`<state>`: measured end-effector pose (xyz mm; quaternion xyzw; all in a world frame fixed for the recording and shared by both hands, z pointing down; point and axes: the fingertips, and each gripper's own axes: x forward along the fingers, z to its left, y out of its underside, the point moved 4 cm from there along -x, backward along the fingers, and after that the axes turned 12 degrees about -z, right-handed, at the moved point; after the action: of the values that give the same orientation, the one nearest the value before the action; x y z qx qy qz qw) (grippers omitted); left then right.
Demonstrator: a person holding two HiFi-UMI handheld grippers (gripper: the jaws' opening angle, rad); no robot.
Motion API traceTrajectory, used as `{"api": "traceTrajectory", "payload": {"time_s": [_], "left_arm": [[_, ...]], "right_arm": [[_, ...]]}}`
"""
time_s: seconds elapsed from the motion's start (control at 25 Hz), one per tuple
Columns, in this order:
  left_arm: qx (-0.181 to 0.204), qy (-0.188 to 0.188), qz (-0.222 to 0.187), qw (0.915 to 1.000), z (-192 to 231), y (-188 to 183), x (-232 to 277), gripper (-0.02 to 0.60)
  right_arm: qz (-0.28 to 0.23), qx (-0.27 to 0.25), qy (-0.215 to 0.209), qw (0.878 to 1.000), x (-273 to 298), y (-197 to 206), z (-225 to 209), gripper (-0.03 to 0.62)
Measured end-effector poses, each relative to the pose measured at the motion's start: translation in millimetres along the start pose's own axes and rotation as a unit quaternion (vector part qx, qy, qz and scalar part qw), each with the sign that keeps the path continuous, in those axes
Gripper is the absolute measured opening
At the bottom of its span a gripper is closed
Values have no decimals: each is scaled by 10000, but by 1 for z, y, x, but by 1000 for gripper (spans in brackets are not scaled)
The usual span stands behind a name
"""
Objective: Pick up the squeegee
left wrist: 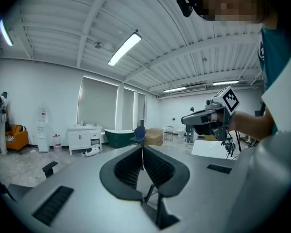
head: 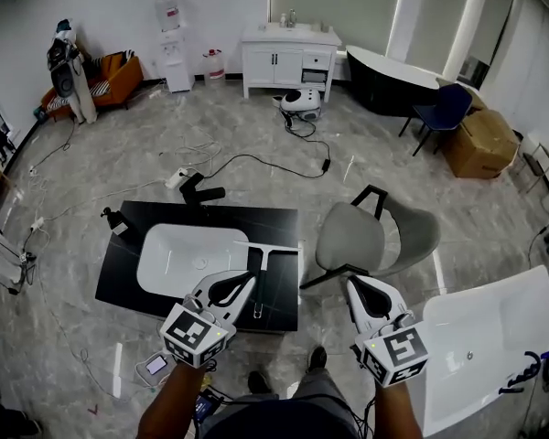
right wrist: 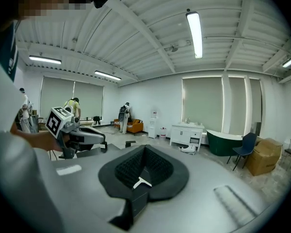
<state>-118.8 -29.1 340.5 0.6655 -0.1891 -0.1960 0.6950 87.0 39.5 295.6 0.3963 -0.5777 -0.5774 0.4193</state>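
Left tool (head: 249, 279) and right tool (head: 352, 283) are both pinched shut, empty; spread the left tool wide before lowering over the squeegee (head: 274, 249) handle.

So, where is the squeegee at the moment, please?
In the head view, the squeegee lies on the black countertop, right of the white basin, beside the left tool.

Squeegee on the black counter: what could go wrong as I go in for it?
Both the left gripper and the right gripper have jaws together; going in like that would likely shove the squeegee, not grasp it. Its blade ends at the counter's right edge, so a nudge might push it off. The grey chair close beside that edge could get bumped.
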Motion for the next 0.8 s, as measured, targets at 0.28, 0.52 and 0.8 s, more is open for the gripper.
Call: {"api": "traceTrajectory", "payload": {"time_s": [0.28,0.52,0.8], "left_arm": [[-104,-616,226,9978,34,19,27,6],[-236,-1049,353,9936,56,37,56,6],[-614,-1475,642,9851,84,88,72,7]], "right_arm": [[64,201,-620,9978,64,19,-34,9],[203,257,-1075,9937,113,34,-69,9],[527,329,-1461,9873,152,66,-83,9]]}}
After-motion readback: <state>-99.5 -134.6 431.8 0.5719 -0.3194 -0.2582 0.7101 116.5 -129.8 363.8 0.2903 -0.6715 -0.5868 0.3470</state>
